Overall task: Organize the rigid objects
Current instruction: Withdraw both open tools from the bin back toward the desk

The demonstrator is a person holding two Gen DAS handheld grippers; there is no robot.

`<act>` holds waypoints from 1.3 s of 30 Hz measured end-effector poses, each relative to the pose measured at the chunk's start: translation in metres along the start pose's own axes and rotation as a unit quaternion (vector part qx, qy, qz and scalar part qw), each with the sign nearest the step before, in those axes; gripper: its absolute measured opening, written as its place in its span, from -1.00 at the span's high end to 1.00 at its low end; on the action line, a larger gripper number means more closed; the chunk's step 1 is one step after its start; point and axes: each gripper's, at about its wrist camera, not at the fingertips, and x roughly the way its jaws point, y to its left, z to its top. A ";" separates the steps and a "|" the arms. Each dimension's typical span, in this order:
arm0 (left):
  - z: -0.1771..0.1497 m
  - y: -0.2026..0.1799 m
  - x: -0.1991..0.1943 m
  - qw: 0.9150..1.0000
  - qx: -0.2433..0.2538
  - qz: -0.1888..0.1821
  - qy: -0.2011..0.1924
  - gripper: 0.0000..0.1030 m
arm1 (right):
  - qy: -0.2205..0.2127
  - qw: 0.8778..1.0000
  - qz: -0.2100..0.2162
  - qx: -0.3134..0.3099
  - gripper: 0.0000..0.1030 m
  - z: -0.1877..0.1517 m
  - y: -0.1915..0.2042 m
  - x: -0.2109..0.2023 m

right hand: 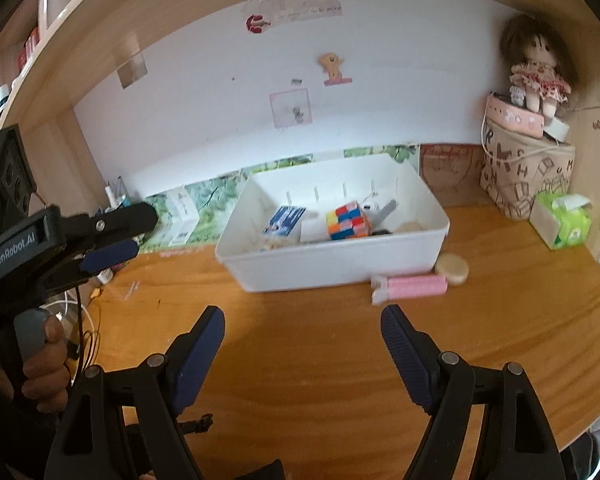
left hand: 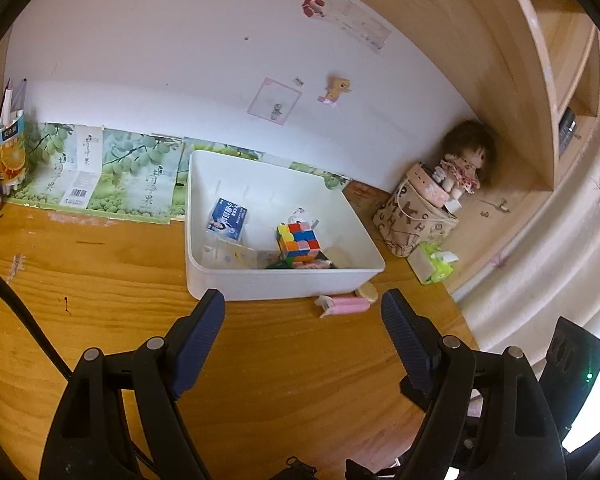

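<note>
Right wrist view: pink roller (right hand: 410,286) lies crosswise right of centre, just above the wide-open, empty right tongs (right hand: 302,326).

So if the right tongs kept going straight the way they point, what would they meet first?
Probably the bare wooden desk top short of the white plastic bin, since the open right tongs slope downward; depth is unclear.

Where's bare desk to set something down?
Free: the desk between both open grippers and the white bin; also left of the bin. Crowded: the bin's right corner, with the pink clip and round tin.
</note>
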 end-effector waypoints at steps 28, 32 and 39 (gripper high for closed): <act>-0.037 -0.062 0.009 0.998 0.008 0.060 0.036 -0.61 | 0.033 0.998 0.039 0.040 -0.57 -0.019 -0.053 0.000; -0.040 -0.076 0.020 0.997 0.000 0.066 0.040 -0.61 | 0.038 0.998 0.038 0.043 -0.57 -0.011 -0.077 0.000; -0.047 -0.097 0.043 0.995 -0.020 0.081 0.051 -0.61 | 0.055 0.995 0.047 0.068 -0.57 0.002 -0.127 0.007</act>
